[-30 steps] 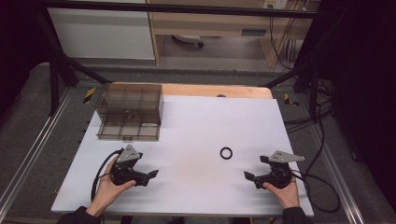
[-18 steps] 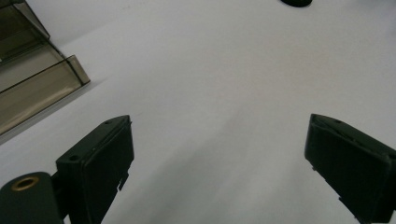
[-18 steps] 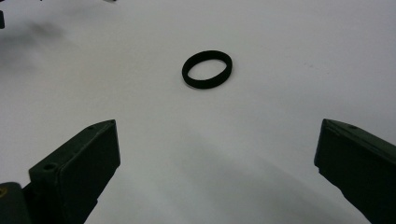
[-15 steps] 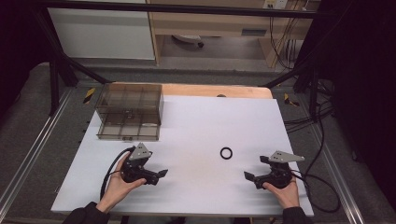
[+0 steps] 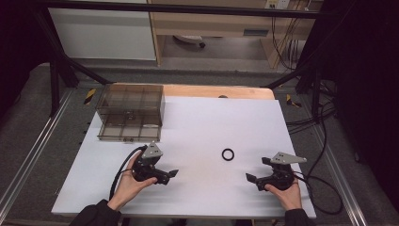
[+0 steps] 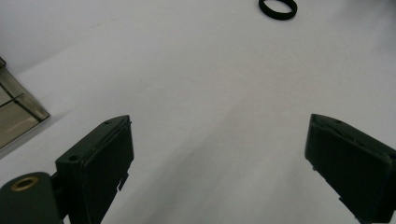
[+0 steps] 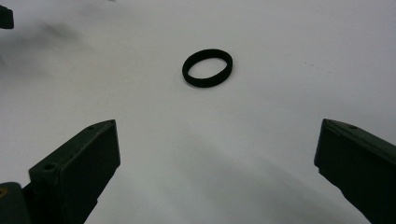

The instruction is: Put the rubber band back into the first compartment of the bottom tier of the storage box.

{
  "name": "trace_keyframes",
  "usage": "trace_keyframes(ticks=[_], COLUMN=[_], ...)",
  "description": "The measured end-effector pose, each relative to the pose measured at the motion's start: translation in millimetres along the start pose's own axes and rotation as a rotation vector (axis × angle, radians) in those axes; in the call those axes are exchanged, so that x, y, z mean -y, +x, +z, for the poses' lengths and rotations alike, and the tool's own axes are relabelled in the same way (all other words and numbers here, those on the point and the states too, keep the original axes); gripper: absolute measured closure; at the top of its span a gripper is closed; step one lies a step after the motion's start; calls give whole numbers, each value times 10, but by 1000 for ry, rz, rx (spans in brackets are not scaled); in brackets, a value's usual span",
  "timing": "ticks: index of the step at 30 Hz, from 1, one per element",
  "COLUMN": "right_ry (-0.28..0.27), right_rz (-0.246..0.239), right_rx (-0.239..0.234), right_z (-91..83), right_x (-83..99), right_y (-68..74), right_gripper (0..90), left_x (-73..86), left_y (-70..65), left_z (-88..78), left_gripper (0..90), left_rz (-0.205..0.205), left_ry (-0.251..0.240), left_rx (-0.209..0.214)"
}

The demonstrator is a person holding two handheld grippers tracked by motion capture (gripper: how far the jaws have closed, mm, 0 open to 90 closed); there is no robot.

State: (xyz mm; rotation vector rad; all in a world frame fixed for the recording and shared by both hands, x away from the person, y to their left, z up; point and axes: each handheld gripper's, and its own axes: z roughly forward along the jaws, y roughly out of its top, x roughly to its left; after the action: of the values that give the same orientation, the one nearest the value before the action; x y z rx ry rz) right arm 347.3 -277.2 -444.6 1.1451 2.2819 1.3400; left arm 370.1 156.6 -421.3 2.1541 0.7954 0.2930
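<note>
On the white table (image 5: 197,122), the black ring (image 5: 228,154) lies flat between my 2 grippers, nearer my right gripper (image 5: 256,179). It sits ahead of those spread, empty jaws; my left gripper (image 5: 170,174) gapes empty too.

Ring (image 5: 228,154) black. Table (image 5: 211,122) plain white, wood strip (image 5: 216,91) tan at far edge. Box (image 5: 131,112) smoky brown, see-through. Left gripper (image 5: 165,175) and right gripper (image 5: 253,179) black, grey top plates. Cables (image 5: 120,172) black.

no legible text, labels, brands, numbers or signs on any surface
</note>
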Motion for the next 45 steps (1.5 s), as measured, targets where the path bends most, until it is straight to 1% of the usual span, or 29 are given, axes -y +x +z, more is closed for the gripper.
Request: trace_keyframes(ticks=[5,13,16,24,28,32,33,38,45], right_ry=[3,5,2,2,2,3,3,3,5], right_rz=[-1,-2,-1,0,-1,-3,-2,-4,-4], right_rx=[1,0,-1,-1,0,-2,-2,-2,-3], right_z=[0,1,-1,-5,-3,-2,-4,-1,-1], right_x=[0,1,0,0,1,3,2,2,2], right_y=[-2,0,-1,0,0,1,1,0,1], right_gripper=[8,8,8,8,8,8,8,8,8], left_x=[-32,-91,-124,-232,-296,-332,-351,-395,-456], left_y=[-23,-51,-63,-113,-149,-161,-170,-178,-193], left_z=[74,142,173,281,352,379,400,447,520], left_gripper=[75,75,75,76,75,75,75,77,78], left_rz=[2,2,6,12,25,20,28,22,28], left_ry=[14,17,20,23,29,23,29,26,36], left_rx=[1,7,4,19,20,29,24,25,24])
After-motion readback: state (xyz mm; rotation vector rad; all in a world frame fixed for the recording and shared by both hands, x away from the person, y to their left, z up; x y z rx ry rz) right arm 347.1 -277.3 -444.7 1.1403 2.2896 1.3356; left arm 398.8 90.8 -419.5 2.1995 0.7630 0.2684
